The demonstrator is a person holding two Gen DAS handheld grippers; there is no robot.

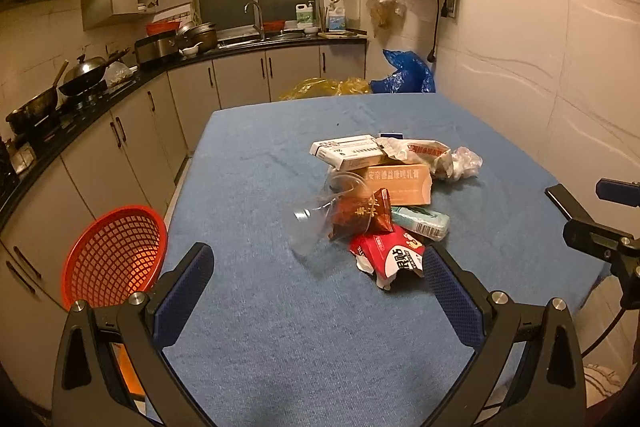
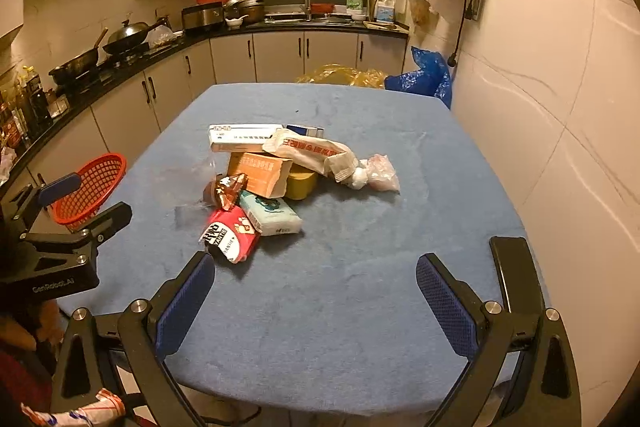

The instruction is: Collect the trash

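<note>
Hovering low over the near edge of the bench [image 1: 280, 327], the left claw [image 1: 318, 291] is spread wide with nothing between its blue pads, and the right claw [image 2: 316, 301] is likewise agape and empty. Just ahead of the left claw lies the closest piece of trash, a torn red-and-white packet [image 1: 386, 255], nearly touching the claw's right-hand finger. Behind it sit a dark red snack wrapper [image 1: 360, 215], a pale green tissue pack [image 1: 420, 221] and a clear plastic cup [image 1: 316, 219] tipped on its side. Further back, an orange carton [image 1: 394, 183] carries a white medicine box [image 1: 346, 149] and a crumpled paper bag [image 1: 428, 151], all heaped in one touching pile near mid-bench.

The red basket [image 1: 116, 259] stands off the bench's left edge, beside the left claw, and is probably where the trash goes.

Starting with the red-and-white packet seems wisest: it is nearest and loose. Centre the pads across its narrow side, close gently since it will crumple, and lift clear before swinging left, so the cup is not knocked rolling.
</note>
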